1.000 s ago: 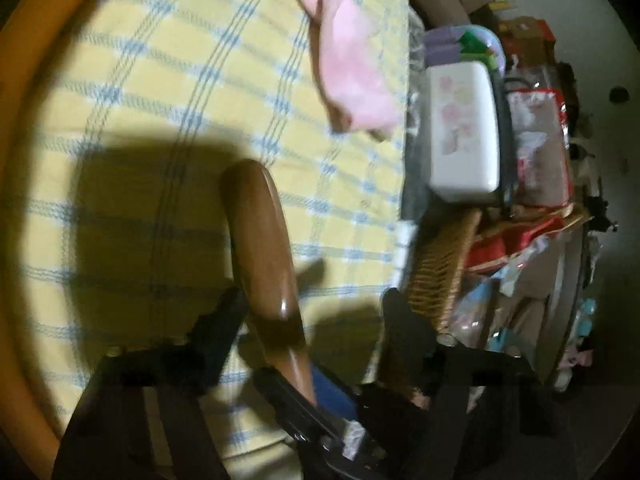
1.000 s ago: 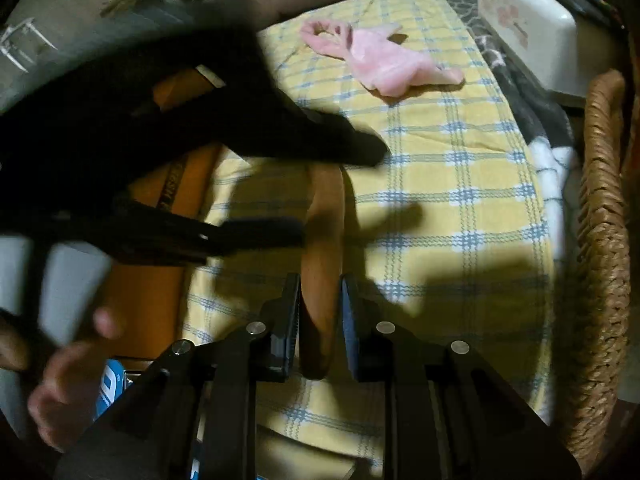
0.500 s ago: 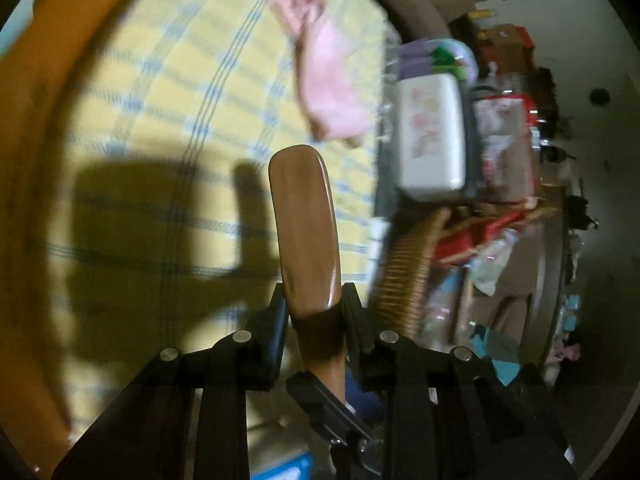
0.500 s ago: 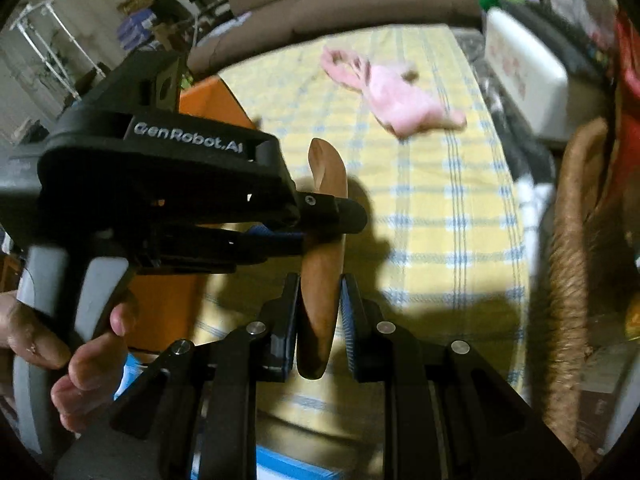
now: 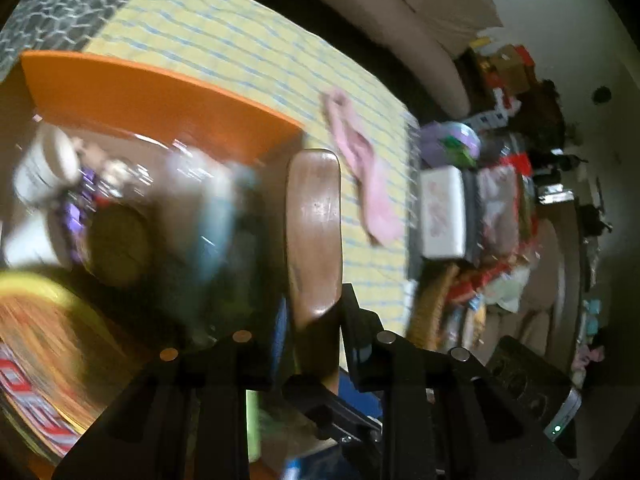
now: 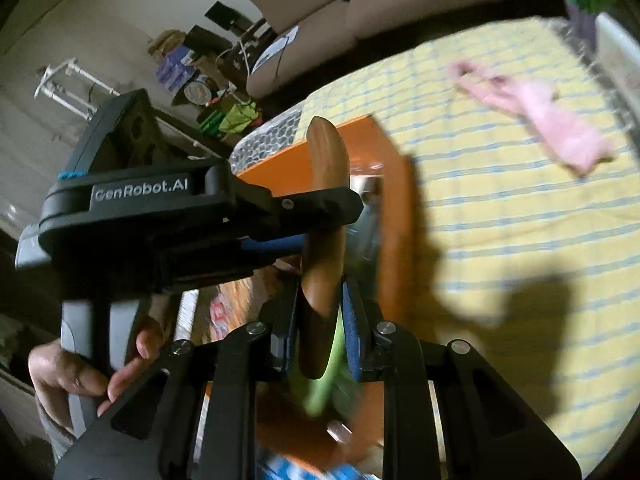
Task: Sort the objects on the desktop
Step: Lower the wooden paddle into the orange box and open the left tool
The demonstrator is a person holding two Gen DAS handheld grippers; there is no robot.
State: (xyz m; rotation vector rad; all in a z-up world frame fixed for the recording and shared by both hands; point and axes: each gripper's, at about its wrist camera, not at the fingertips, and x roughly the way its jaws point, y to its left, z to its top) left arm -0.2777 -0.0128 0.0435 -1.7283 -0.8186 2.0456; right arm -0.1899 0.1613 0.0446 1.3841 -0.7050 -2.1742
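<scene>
Right wrist view: both grippers clamp one glossy brown wooden paddle-shaped piece [image 6: 324,216], right gripper [image 6: 320,312] low, left gripper [image 5: 310,312] crossing from 9 o'clock. Orange box [image 6: 394,216] below; pink cloth [image 6: 560,128] at 2 o'clock.

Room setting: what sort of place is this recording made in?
Most likely a cluttered living room at home. A beige sofa stands behind a table with a yellow checked cloth, and boxes and household clutter crowd the table's far side.
</scene>
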